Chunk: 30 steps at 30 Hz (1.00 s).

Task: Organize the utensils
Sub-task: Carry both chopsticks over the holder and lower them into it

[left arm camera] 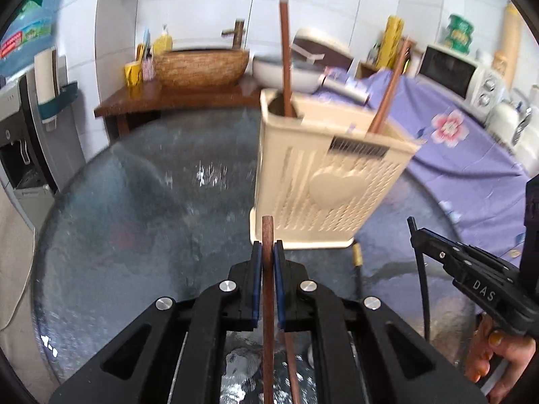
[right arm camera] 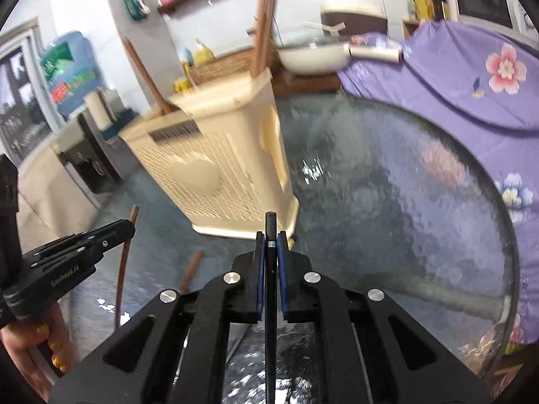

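Left wrist view: both tongs loaded, two chopsticks already in the holder

Largest in both views is the round glass table (left arm camera: 134, 222), with a purple flowered cloth (left arm camera: 471, 155) over the counter just behind its far right edge. Toward the table's far side stands the cream slotted holder (left arm camera: 323, 181), which looks tilted in both blurred pictures; whether it truly leans I cannot tell. Two brown chopsticks are already in it: one upright (left arm camera: 285, 50) in the far-left corner compartment, one leaning (left arm camera: 390, 91) at the right end.

The left tongs (left arm camera: 268, 252) are clenched on a brown chopstick (left arm camera: 267, 232), its tip just before the holder's near bottom corner. The right tongs (right arm camera: 271, 242) are clamped on a black chopstick (right arm camera: 271, 225), also pointing at the holder's base. At least one more brown stick (right arm camera: 192, 269) lies on the glass near the table's front edge, between the two tools, and a dark one with a gold band (left arm camera: 356, 256) lies just beside the holder's foot.

My judgement: the job is partway done. Two sticks are stowed, two are in hand waiting to be dropped in, and a couple on the table remain to be picked up.
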Tool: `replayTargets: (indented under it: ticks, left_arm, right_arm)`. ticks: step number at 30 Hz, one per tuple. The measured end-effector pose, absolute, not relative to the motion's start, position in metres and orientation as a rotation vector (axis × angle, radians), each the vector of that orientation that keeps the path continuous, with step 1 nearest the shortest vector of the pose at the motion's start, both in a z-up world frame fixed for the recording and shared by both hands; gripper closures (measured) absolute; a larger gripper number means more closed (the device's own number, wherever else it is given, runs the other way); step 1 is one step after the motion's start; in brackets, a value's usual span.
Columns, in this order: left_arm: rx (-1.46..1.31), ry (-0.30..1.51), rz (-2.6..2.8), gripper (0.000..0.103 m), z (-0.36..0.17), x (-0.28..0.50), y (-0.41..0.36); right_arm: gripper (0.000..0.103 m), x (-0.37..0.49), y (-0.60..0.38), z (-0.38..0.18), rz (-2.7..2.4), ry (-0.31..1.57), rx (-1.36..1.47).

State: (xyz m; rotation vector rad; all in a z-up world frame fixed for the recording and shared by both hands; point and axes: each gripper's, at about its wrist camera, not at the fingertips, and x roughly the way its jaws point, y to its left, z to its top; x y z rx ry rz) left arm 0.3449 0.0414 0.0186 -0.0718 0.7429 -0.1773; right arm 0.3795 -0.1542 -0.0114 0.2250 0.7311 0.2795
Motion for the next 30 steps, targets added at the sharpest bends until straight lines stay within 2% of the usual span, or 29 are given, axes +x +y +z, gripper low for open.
replayTargets:
  ticks: [12,30]
  left_arm:
    - [-0.055,0.573,-0.231,0.096,0.091,0.288,0.039]
    - [-0.028,0.517,-0.243,0.096,0.123,0.286,0.034]
  right_arm:
    - [0.095,0.322,-0.18,0.068,0.412,0.583,0.233]
    - [0.095,0.323,-0.176,0.101,0.47,0.562,0.201]
